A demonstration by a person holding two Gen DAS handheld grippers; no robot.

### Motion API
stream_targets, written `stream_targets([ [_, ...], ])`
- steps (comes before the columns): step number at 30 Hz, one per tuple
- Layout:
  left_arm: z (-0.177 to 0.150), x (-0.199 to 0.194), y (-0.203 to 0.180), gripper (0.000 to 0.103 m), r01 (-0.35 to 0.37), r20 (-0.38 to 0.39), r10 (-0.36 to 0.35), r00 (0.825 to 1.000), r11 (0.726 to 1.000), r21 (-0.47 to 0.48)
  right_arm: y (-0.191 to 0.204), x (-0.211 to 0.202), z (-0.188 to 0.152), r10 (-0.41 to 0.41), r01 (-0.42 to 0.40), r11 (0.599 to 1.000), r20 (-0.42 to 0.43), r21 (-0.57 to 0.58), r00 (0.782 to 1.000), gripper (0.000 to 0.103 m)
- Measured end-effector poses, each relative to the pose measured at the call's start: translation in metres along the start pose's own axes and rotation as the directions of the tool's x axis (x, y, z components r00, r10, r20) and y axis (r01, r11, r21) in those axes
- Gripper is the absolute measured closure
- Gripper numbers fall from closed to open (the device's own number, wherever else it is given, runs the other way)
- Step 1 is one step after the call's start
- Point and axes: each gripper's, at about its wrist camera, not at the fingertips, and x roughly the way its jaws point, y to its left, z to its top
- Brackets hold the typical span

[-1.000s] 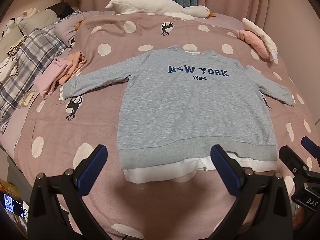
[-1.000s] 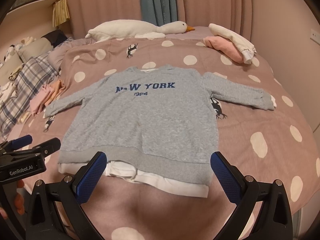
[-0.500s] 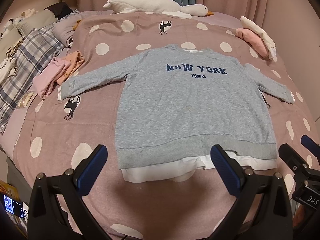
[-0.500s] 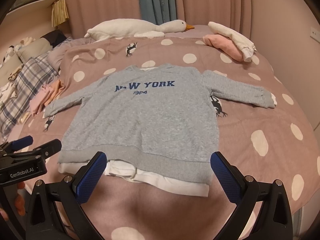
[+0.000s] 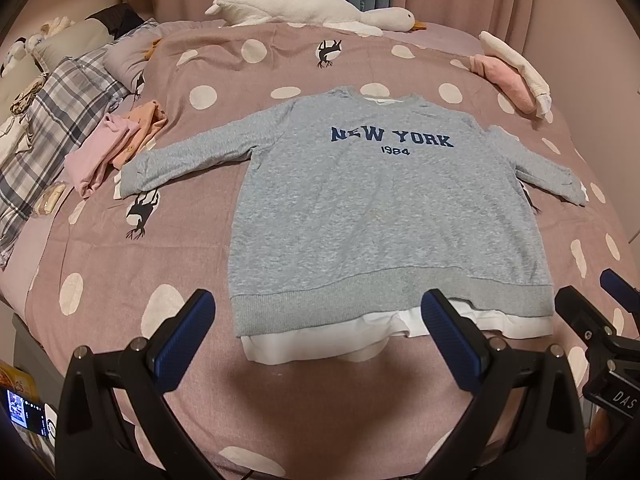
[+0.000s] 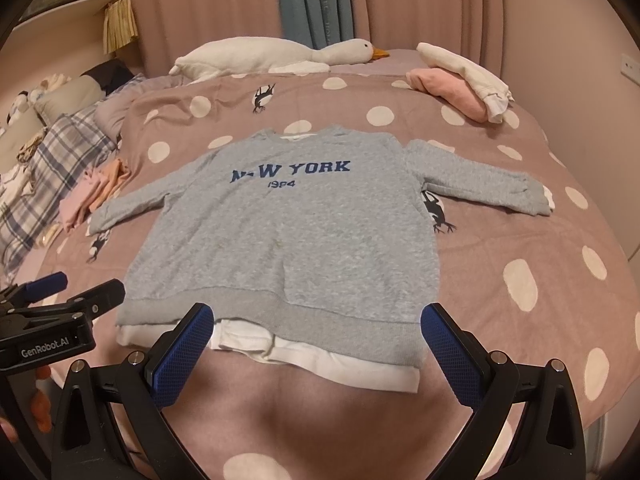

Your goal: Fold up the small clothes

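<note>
Left gripper [image 5: 318,330] and right gripper [image 6: 316,344] hover at the bed's near edge, both spread wide, holding nothing. Grey sweatshirt [image 5: 384,216] lies flat mid-bedspread [image 5: 120,280], sleeves outstretched; no fold made, all folding remains. Chest print reads "NEW YORK 1984". Folded garments [image 5: 116,148] sit toward the left edge.
</note>
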Motion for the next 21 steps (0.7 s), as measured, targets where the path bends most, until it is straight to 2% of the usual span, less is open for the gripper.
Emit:
stream_targets([
  [14, -0.002, 0.002, 0.0, 0.0, 0.011, -0.01, -0.011, 1.0, 1.0, -0.003, 0.0, 0.001, 0.0, 0.0, 0.0, 1.0, 0.001, 0.006, 1.0, 0.001],
  [17, -0.002, 0.007, 0.005, 0.0, 0.058, -0.035, -0.06, 0.998, 0.997, -0.046, -0.004, 0.003, -0.001, 0.019, -0.02, 0.999, 0.005, 0.032, 1.0, 0.001],
  [20, -0.001, 0.014, 0.013, 0.0, 0.122, -0.057, -0.129, 0.99, 0.986, -0.113, -0.019, 0.007, 0.001, 0.112, -0.112, 0.989, 0.006, 0.092, 0.994, 0.001],
  [21, 0.0, 0.018, 0.016, 0.0, 0.164, -0.066, -0.174, 0.983, 0.977, -0.138, -0.025, 0.009, 0.001, 0.142, -0.142, 0.983, 0.007, 0.12, 0.99, 0.001],
])
